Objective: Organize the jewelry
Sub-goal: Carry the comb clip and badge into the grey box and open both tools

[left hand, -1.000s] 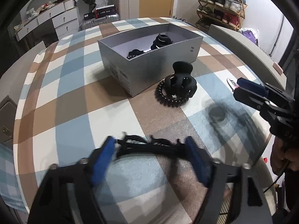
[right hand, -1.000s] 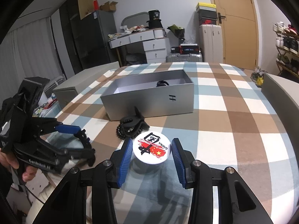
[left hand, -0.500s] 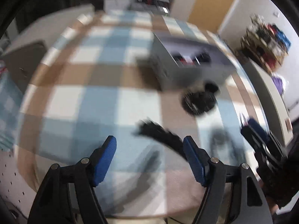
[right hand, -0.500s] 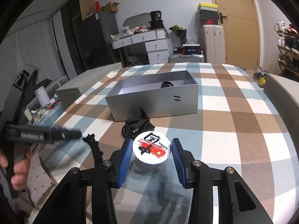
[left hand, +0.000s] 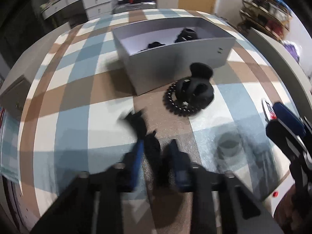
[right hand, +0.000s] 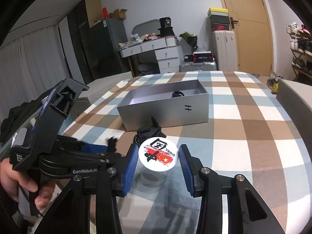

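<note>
My left gripper (left hand: 156,150) is shut on a black headband (left hand: 145,134) low over the checked tablecloth; the view is blurred. It also shows in the right wrist view (right hand: 97,150). My right gripper (right hand: 159,156) is shut on a round white badge (right hand: 158,154) with a red flag print, held above the cloth. A grey open box (left hand: 175,58) holds black hair accessories (left hand: 186,35). A black claw clip (left hand: 197,87) sits on a black beaded bracelet (left hand: 175,105) in front of the box.
The checked tablecloth (right hand: 243,132) covers the surface. Grey ledges (left hand: 282,62) run along its right and left sides. A dresser, suitcases, a door and a shoe rack stand beyond the far edge.
My left gripper let go of the headband across its jaws, swung away, then came back and closed on one end of it. My right gripper stayed still with the badge.
</note>
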The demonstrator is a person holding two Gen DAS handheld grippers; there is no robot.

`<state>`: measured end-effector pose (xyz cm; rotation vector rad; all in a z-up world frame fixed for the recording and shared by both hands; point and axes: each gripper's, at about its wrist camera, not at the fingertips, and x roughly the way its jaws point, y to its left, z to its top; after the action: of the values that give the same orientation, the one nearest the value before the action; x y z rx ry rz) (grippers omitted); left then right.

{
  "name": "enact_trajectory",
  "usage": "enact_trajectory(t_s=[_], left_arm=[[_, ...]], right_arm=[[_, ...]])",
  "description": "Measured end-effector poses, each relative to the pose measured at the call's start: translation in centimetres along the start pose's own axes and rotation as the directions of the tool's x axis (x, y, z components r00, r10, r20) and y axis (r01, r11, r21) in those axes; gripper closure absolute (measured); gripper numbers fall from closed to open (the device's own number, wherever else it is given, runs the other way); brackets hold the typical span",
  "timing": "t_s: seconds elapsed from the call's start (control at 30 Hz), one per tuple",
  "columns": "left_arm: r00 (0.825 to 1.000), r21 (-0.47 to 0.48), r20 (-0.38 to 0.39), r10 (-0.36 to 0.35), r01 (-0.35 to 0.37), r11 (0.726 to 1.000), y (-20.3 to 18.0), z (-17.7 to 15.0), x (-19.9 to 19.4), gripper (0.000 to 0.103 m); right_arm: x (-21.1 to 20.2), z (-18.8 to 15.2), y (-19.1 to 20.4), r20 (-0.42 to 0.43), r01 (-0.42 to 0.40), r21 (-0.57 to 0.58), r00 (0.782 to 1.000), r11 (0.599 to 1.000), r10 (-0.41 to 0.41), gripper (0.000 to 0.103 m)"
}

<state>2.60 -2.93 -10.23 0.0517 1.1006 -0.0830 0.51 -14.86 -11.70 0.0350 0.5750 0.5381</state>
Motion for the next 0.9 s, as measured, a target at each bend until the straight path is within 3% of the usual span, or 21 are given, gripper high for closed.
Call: enact_trajectory(t_s=[0.2, 0.5, 0.67, 0.9], left_arm=[[0.997, 0.042, 0.021, -0.076, 0.075, 0.996, 0.8, -0.4, -1.5, 0.090], [0.977, 0.077, 0.172, -0.124, 0.112, 0.991, 1.3, 0.7, -6.9, 0.090], [0.960, 0.128, 0.257, -0.110, 0.079, 0.989, 1.6, 3.9, -8.1, 0.090], [0.943, 0.223, 0.301, -0.141, 0.074, 0.972, 1.7, 8.5, -8.5, 0.090]], right_arm=[[0.0, 0.2, -0.1, 0.003, -0.015, 0.013, 1.000, 1.000, 0.015, 0.061], [-0.6, 2.3, -0.7, 0.039, -0.042, 0.034, 0.998, 0.999, 0.041, 0.061], [-0.3, 5.1, -1.2, 0.062, -0.078, 0.042, 0.995, 0.996, 0.075, 0.061], [1.1, 9.9, -2.0, 0.077, -0.076, 0.025, 0.994, 0.997, 0.074, 0.061]])
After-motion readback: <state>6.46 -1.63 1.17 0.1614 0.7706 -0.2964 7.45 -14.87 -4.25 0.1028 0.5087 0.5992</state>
